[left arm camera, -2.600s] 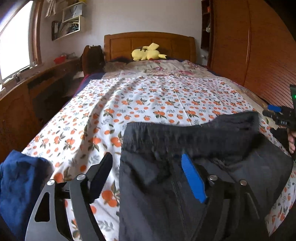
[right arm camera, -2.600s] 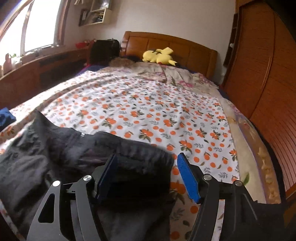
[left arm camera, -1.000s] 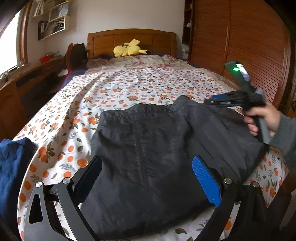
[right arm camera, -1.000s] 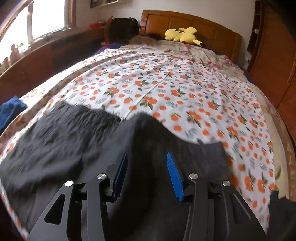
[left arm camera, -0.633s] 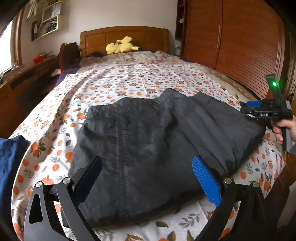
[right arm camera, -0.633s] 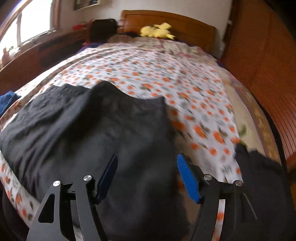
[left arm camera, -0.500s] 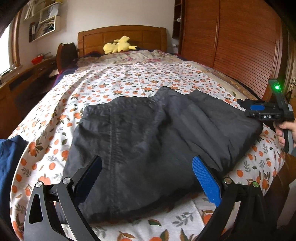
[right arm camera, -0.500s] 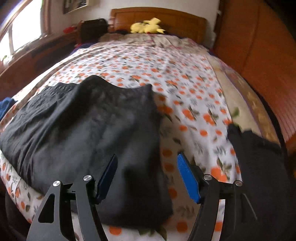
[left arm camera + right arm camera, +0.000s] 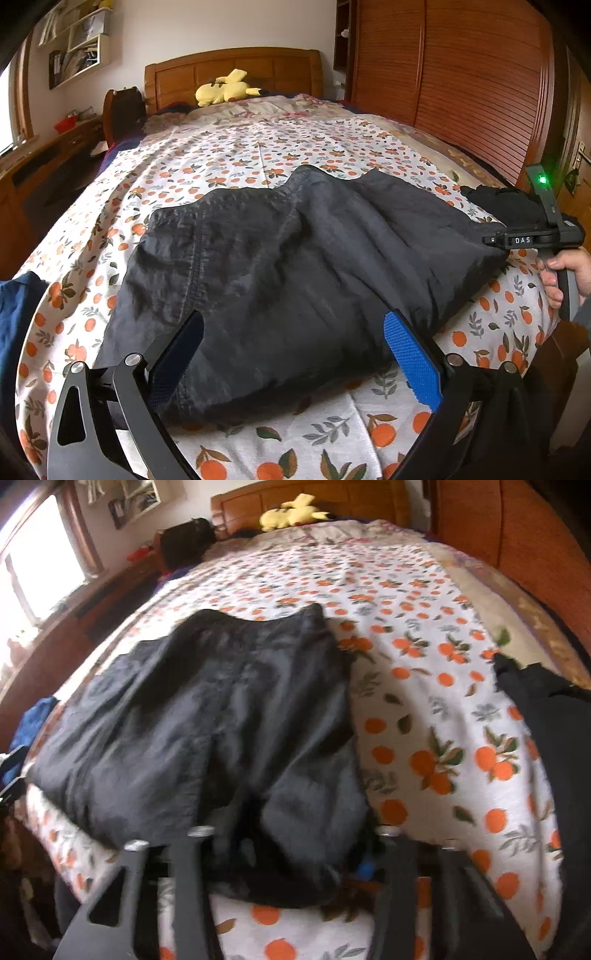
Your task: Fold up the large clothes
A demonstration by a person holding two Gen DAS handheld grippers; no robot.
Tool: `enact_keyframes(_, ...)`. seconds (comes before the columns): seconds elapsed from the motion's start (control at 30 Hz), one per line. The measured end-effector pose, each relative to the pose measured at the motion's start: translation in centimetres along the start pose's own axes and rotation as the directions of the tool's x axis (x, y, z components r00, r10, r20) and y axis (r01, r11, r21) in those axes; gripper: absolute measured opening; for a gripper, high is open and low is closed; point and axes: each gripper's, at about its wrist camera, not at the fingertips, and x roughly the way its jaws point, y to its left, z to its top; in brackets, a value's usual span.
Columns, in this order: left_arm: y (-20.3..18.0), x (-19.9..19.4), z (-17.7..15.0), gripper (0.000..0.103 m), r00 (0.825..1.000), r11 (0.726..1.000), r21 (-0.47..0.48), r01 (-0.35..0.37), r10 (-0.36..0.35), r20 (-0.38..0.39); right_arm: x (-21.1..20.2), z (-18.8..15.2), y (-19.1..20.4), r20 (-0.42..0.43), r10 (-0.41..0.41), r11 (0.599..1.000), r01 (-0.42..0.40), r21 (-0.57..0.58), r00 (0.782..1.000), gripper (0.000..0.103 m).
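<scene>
Black garment (image 9: 207, 716) inside closing right tool (image 9: 291, 853)

Your left gripper (image 9: 291, 354) sits low at the near edge of the bed, jaws wide apart, blue pads clear of the cloth. Between and beyond them lies the dark grey garment (image 9: 295, 266), folded into a broad slab across the orange-print bedsheet (image 9: 258, 158), its near edge lying just between your fingertips. At far right your right hand (image 9: 565, 273) grips the handle of the right gripper (image 9: 517, 240), green light lit; its front end meets the garment's right edge, jaws not visible. A black garment (image 9: 502, 203) lies behind it. Blue cloth (image 9: 14, 332) at left edge. Yellow plush toy (image 9: 225, 90) by the wooden headboard (image 9: 236, 74).
</scene>
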Motion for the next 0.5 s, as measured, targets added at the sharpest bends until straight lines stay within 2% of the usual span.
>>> enact_keyframes(0.03, -0.2, 0.0, 0.1, 0.099, 1.000, 1.000, 0.001, 0.000, 0.000, 0.000, -0.3, -0.1, 0.1, 0.012, 0.009, 1.000, -0.009, -0.005, 1.000, 0.014)
enact_keyframes(0.1, -0.7, 0.0, 0.1, 0.099, 1.000, 1.000, 0.004, 0.001, -0.001, 0.001, -1.4, -0.5, 0.1, 0.049, -0.004, 1.000, 0.004, 0.002, 0.999, 0.010)
enact_keyframes(0.2, -1.2, -0.1, 0.1, 0.099, 1.000, 1.000, 0.012, 0.002, -0.002, 0.003, -2.9, -1.5, -0.6, 0.070, 0.003, 0.998, -0.007, 0.060, 0.998, 0.011)
enact_keyframes(0.27, -1.4, -0.2, 0.0, 0.099, 1.000, 1.000, 0.012, 0.008, -0.008, 0.005, -3.1, -2.2, -0.7, 0.071, -0.014, 0.998, 0.009, 0.069, 0.997, 0.019)
enact_keyframes(0.33, -1.4, -0.1, 0.0, 0.099, 1.000, 1.000, 0.015, 0.012, -0.012, 0.001, -3.7, -2.5, -0.6, 0.089, -0.067, 0.996, 0.062, 0.062, 0.994, 0.038)
enact_keyframes(0.4, -1.6, 0.2, 0.0, 0.099, 1.000, 1.000, 0.021, 0.013, -0.013, -0.002, -4.2, -2.6, -0.9, 0.100, -0.096, 0.993, 0.089, 0.075, 0.990, 0.051)
enact_keyframes(0.47, -1.8, 0.4, 0.0, 0.099, 1.000, 1.000, 0.020, 0.023, -0.023, -0.003, -4.7, -3.0, -0.8, 0.110, -0.112, 0.991, 0.102, 0.086, 0.988, 0.054)
enact_keyframes(0.5, -1.9, 0.6, 0.1, 0.099, 1.000, 0.999, 0.020, 0.027, -0.026, -0.002, -4.8, -3.2, -0.9, 0.110, -0.117, 0.990, 0.108, 0.088, 0.987, 0.063)
